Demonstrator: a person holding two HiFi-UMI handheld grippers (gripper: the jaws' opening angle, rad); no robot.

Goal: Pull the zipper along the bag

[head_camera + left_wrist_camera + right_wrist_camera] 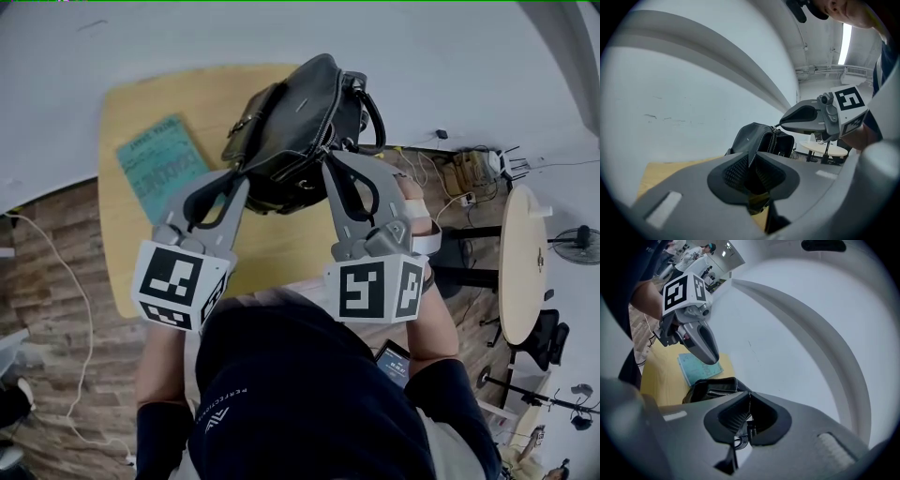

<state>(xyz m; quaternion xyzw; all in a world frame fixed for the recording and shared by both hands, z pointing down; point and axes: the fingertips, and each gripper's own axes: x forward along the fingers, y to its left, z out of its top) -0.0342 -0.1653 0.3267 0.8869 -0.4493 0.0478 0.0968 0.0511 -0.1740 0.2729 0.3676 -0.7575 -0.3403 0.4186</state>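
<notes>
A black leather bag (291,122) stands on a wooden table (141,253); its zipper (325,117) runs along the top. My right gripper (328,161) is at the near end of that zipper. In the right gripper view its jaws (749,397) are shut on the zipper pull (749,427), and a metal ring (738,441) hangs under it. My left gripper (239,180) is at the bag's near left corner. In the left gripper view its jaws (751,157) stand slightly apart, and the bag's (754,138) stitched edge lies between them.
A teal book (159,164) lies on the table left of the bag. A round white table (520,262), cables and a fan (572,246) stand on the floor at the right. The person's torso fills the bottom of the head view.
</notes>
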